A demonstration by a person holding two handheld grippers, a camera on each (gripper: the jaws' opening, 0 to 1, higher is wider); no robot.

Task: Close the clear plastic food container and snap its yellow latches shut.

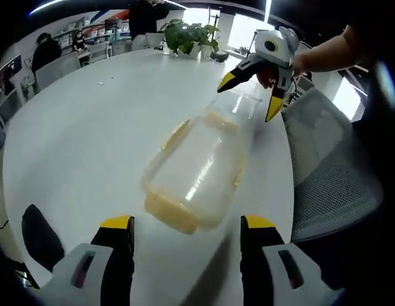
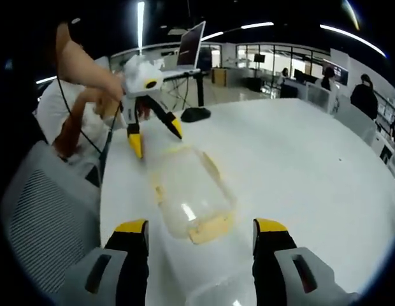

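Note:
The clear plastic container (image 1: 197,169) lies on the white table (image 1: 89,127) between my two grippers, with yellow latches (image 1: 173,215) at its ends and sides. Whether they are snapped down is unclear. My left gripper (image 1: 188,233) is open, its yellow tips either side of the container's near end and short of it. My right gripper (image 1: 250,95) hangs open over the far end. In the right gripper view the container (image 2: 191,197) lies ahead of my open right gripper (image 2: 201,229), with the left gripper (image 2: 156,139) open beyond. A second clear piece (image 2: 216,290) lies by the right jaws.
A grey mesh chair (image 1: 331,172) stands at the table's edge beside the container. Potted plants (image 1: 188,35) stand at the table's far side. A laptop on a stand (image 2: 191,44) and a dark mouse (image 2: 196,115) are behind the left gripper. People sit at desks in the background.

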